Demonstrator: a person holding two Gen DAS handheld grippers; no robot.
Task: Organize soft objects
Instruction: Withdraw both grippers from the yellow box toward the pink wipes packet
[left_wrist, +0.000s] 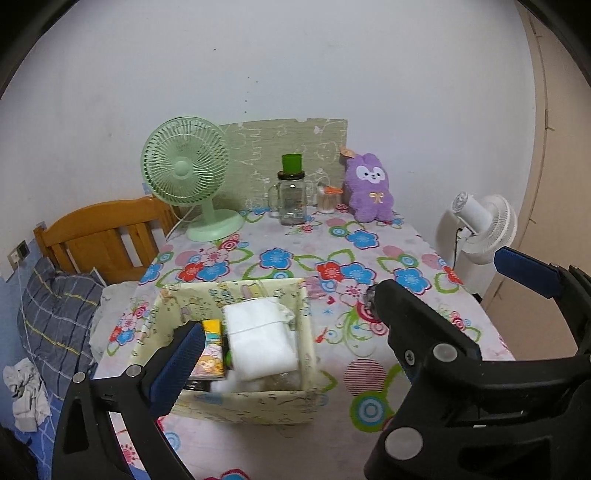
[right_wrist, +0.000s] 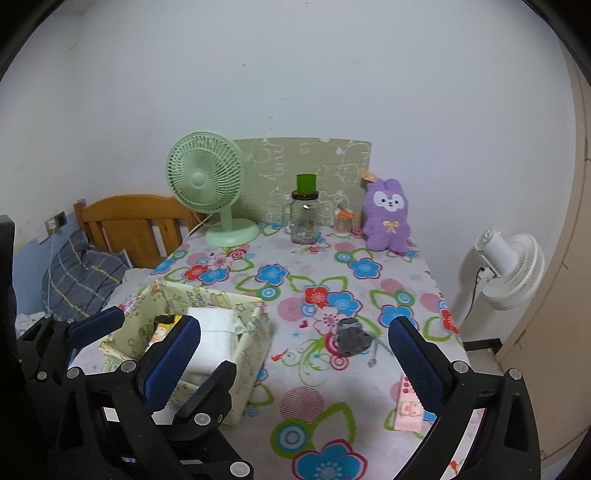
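With both your grippers, left (left_wrist: 295, 343) and right (right_wrist: 295, 354), spread wide and holding nothing, the box (right_wrist: 255, 354) hugs the table's (right_wrist: 424, 280) left edge; the sock (right_wrist: 351, 336) lies mid-table, open cloth around it.

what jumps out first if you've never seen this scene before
The loud flowered tablecloth fills the view. At its far edge by the wall stand a mint green desk fan to the left and a purple plush bunny to the right. Nearer, on the left, a pale fabric storage box holds folded white cloth, and a small dark grey bundle lies loose on the tablecloth to the box's right.
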